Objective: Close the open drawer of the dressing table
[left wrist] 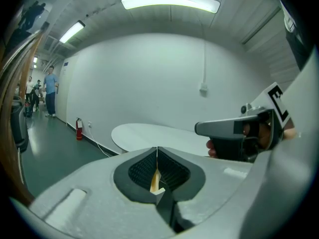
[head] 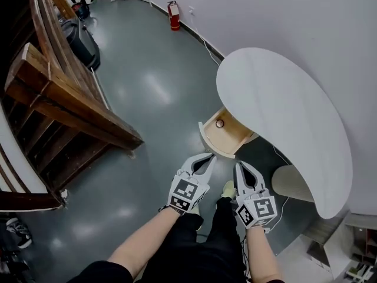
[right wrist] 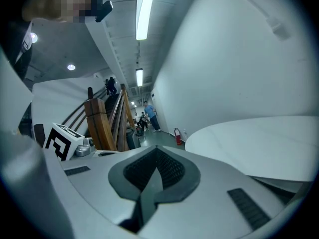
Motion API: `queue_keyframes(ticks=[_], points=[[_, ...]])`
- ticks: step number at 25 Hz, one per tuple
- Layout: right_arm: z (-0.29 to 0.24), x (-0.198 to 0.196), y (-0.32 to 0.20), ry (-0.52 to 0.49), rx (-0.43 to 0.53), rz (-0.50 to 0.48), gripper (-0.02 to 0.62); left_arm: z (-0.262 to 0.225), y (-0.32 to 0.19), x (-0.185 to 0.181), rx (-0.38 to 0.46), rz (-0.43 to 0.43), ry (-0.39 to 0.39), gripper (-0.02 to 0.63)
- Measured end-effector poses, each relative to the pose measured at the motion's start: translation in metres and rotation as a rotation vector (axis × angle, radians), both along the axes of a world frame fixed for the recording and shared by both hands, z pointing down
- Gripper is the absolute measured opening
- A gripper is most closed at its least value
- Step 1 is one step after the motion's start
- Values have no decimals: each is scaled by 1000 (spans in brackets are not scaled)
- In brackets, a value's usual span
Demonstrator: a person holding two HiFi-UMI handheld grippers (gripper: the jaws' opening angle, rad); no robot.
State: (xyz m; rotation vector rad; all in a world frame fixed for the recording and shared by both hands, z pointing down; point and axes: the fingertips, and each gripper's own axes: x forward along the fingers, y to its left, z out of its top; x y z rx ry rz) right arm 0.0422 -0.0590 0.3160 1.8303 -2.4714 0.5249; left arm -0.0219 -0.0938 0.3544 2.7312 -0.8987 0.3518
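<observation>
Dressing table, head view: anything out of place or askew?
One thing: the drawer under the white tabletop stands pulled out, its inside exposed. Nothing looks spilled or damaged. The left tongs and right tongs are both shut and empty, near the drawer's front.

SITE: indoor hall | CUES: glossy floor (head: 147, 87), fire extinguisher (head: 174, 15), strip light (left wrist: 169, 2); wooden staircase (head: 65, 93) left of left gripper (head: 210, 158)
</observation>
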Motion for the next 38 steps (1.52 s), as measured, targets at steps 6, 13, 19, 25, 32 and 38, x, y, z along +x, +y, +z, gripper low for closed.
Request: queue_keyframes(ticks=[6, 13, 19, 25, 32, 38], points=[[-57, -2, -4, 20, 59, -13, 15, -72, 7, 5, 29, 7, 51, 11], [-103, 5, 3, 25, 104, 5, 15, -131, 13, 9, 66, 5, 90, 11], [-142, 14, 7, 57, 145, 6, 15, -169, 15, 15, 93, 2, 127, 11], [-183, 31, 8, 55, 210, 29, 15, -215, 19, 32, 138, 19, 177, 11], [-188, 37, 11, 78, 208, 53, 14, -232, 24, 40, 171, 30, 178, 9], [-188, 38, 14, 93, 209, 68, 15, -231, 27, 39, 156, 35, 189, 11]])
